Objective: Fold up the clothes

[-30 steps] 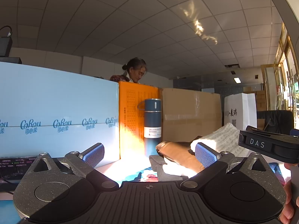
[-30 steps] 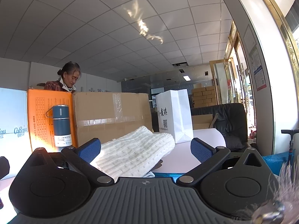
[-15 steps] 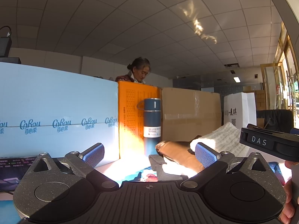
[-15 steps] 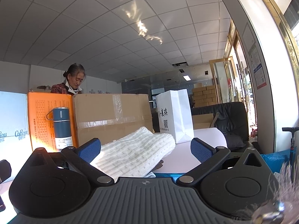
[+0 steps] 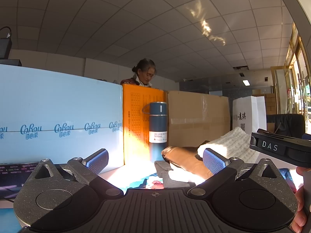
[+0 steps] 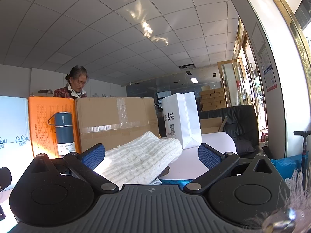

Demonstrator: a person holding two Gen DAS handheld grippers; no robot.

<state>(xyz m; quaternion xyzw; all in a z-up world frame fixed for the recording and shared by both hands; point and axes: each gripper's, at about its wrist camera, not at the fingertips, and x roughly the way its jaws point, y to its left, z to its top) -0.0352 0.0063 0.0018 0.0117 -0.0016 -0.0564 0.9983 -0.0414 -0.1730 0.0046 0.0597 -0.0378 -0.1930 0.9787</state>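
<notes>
Left gripper (image 5: 155, 160): blue ribbed pads spread wide, nothing between them; it hangs above the table edge, aimed at the clothes pile. Left to right beyond it: pale blue printed carton (image 5: 58, 116); orange printed box (image 5: 136, 120); dark blue steel vacuum bottle (image 5: 157, 128) upright against the boxes; brown taped cardboard box (image 5: 198, 116).

Pile sits just right of the bottle: grey cloth (image 5: 165, 171) lowest; tan-brown folded garment (image 5: 186, 159) on it, long axis running from near the bottle toward the lower right; white ribbed knit garment (image 5: 231, 145) on top, partly over the brown one.

Right gripper (image 6: 151, 156): jaws equally wide, holding nothing; the knit (image 6: 143, 159) lies directly ahead, apparently below the finger line, contact not discernible. Its long axis runs from lower left to upper right, rounded fold end toward the white paper bag (image 6: 182, 120).

Judgement: knit is light, soft, limp, stretchy, not slippery; it will sag and unroll if pinched at 1 point; best taken at 2 corners of the near edge, 1 gripper each. Brown garment looks smoother, likelier to slide.
</notes>
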